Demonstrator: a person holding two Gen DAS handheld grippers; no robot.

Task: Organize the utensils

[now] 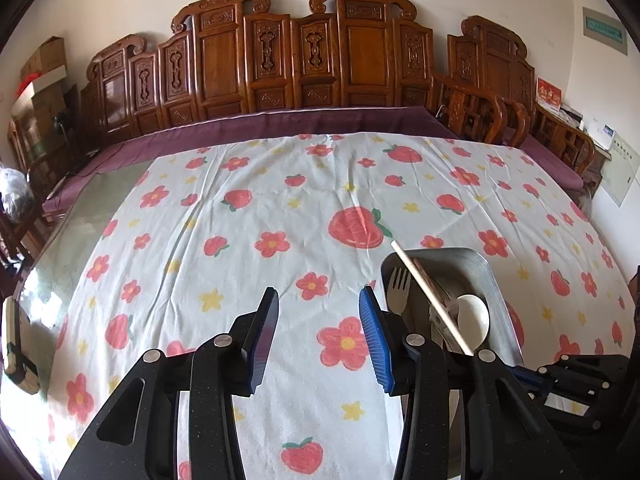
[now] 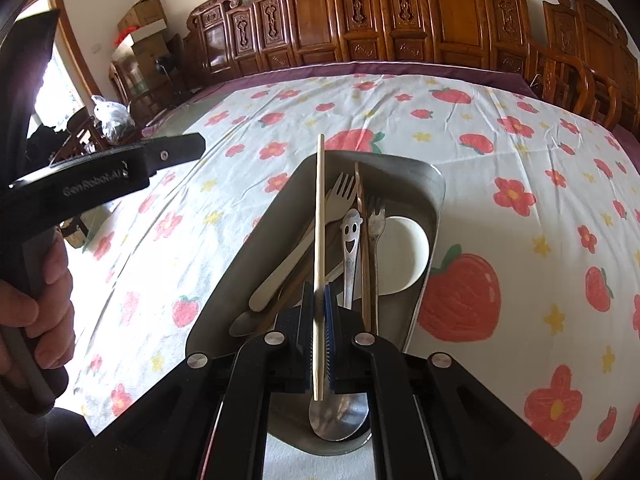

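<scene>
right tool (image 2: 320,344): pressed together on a pale chopstick (image 2: 320,216), pinching it near its lower end; the stick runs up and away over the tray, far tip past the tray's far rim.
left tool (image 1: 320,332): spread, nothing between the blue pads, only flowered cloth under it; sits just left of the tray. In the right view a hand (image 2: 36,304) grips its black handle at the left edge.
metal spoon (image 2: 338,416): bowl lies at the tray's near end, right under the right tool.
tray (image 2: 436,200): grey metal, on the worktop, holds the pile of utensils.
tray contents: pale fork (image 2: 340,192) on the left side, smiley-face spoon (image 2: 352,236) in the middle, second chopstick (image 2: 362,240) beside it, small metal fork (image 2: 376,216), white ceramic spoon (image 2: 404,256) at the right wall. All jumbled and overlapping.
worktop (image 1: 240,240): covered with strawberry-and-flower cloth, bare of utensils outside the tray as far as I can see.
far: carved wooden bench backs (image 1: 280,60) behind the worktop.
step: looks like sorting chopsticks; one is gripped above the tray, whether being placed or lifted out I cannot tell.
next move: likely lay it beside its mate, same direction. Needs a slow lowering and clean opening so it doesn't roll onto the forks.
</scene>
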